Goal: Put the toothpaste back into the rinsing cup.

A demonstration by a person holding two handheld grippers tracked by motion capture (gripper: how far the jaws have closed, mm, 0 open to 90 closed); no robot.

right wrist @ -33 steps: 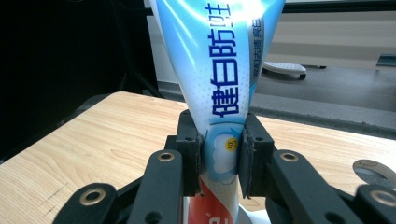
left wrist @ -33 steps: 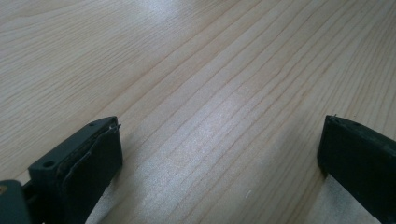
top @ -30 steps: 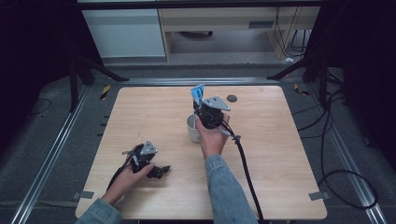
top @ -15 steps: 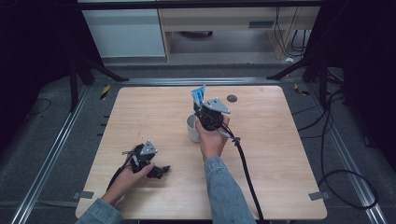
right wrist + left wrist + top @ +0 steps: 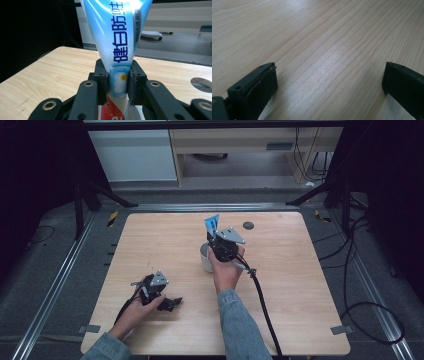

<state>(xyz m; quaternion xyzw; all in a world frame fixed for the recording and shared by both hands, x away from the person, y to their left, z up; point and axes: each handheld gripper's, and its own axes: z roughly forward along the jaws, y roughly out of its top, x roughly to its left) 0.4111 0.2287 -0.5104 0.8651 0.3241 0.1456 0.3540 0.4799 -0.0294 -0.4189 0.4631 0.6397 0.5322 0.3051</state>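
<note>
Nothing moved; right gripper (image 5: 117,80) holds toothpaste tube (image 5: 117,32) over cup (image 5: 206,257).

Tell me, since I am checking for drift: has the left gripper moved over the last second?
No. In the high view the left gripper lies at the same spot beside the table's near left edge as before, jaws open.

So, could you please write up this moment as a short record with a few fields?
surface: wooden table
right gripper: jaws shut on a blue-and-white toothpaste tube, which points up
below the tube: white cup, near the table's middle
left gripper: jaws open, nothing between them, low over bare wood at the near left
other item: small dark round disc toward the far edge
cable: black, trailing from the right gripper toward the near edge
</note>
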